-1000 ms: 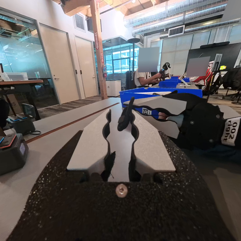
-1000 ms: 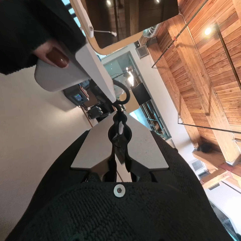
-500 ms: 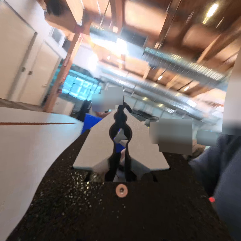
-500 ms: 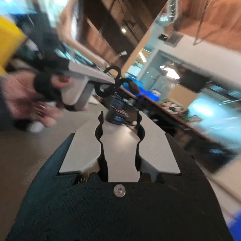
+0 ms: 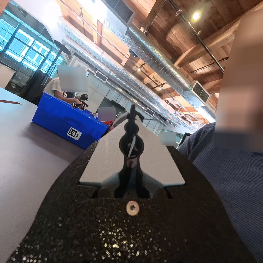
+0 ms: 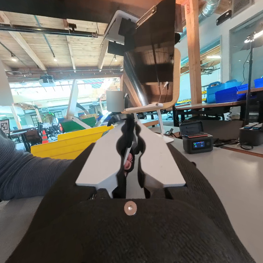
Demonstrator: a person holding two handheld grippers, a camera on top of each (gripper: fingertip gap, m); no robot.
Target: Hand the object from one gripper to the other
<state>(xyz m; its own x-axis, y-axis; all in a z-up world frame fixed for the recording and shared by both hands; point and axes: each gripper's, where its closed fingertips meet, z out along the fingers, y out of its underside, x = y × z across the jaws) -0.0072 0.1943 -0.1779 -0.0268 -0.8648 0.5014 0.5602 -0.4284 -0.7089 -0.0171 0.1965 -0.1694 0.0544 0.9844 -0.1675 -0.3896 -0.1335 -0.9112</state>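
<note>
A thin black looped object [image 5: 132, 111] stands up between the tips of my left gripper [image 5: 132, 122], which is shut on it. In the right wrist view the same black object [image 6: 128, 128] sits between the tips of my right gripper [image 6: 131, 123], whose jaws are drawn close onto it. The two grippers face each other tip to tip above the table. Through each gap I see the other gripper's grey finger edge-on [image 5: 131, 145] [image 6: 128, 150] and a hand's fingers [image 6: 128, 163] behind it. Most of the object is hidden by the fingers.
A blue bin [image 5: 61, 118] stands on the grey table [image 5: 28, 156] to the left. A yellow bin [image 6: 68, 142] and a black charger case [image 6: 197, 140] sit on the table [image 6: 213, 177]. A person's blue-grey sleeve [image 6: 21, 170] is at the left. Both grippers' tips are close together, under 4 cm apart. The black charger case [image 6: 197, 140] is about 25 cm from both grippers' fingertips.
A second ago the right gripper held the object and the left was open. The left then shut on it and the right opened. Now the right has closed on it again.
</note>
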